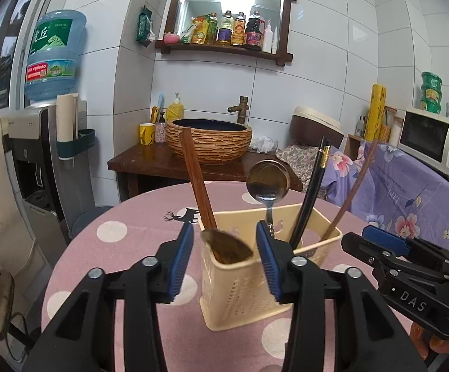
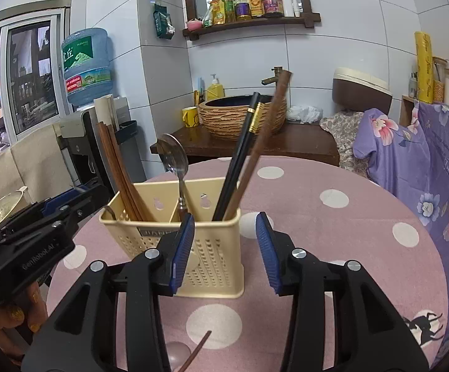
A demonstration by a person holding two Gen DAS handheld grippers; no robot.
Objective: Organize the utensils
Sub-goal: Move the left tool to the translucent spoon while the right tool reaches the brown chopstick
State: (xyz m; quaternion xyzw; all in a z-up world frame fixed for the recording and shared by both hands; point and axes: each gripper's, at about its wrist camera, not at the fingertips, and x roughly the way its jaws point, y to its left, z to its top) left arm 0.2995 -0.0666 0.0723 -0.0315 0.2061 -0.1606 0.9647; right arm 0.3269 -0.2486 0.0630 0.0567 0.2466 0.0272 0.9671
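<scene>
**Holder between both grippers, fingers apart**

We see our left gripper with its blue ribbed fingers apart and holding nothing, framing the near end of the cream utensil holder. Our right gripper also has its fingers spread, empty, just before the holder's right corner.

The holder is a perforated plastic box with divided compartments, standing upright on the round bench under a pink, white-dotted cloth. Open cloth lies to its right and near side in the right wrist view; the bench's far edge curves away behind it.

Brown wooden chopsticks lean left, a polished steel spoon stands bowl-up in the middle, and black chopsticks with a gold band lean right beside a single brown chopstick. A second spoon sits low in the left end.
</scene>
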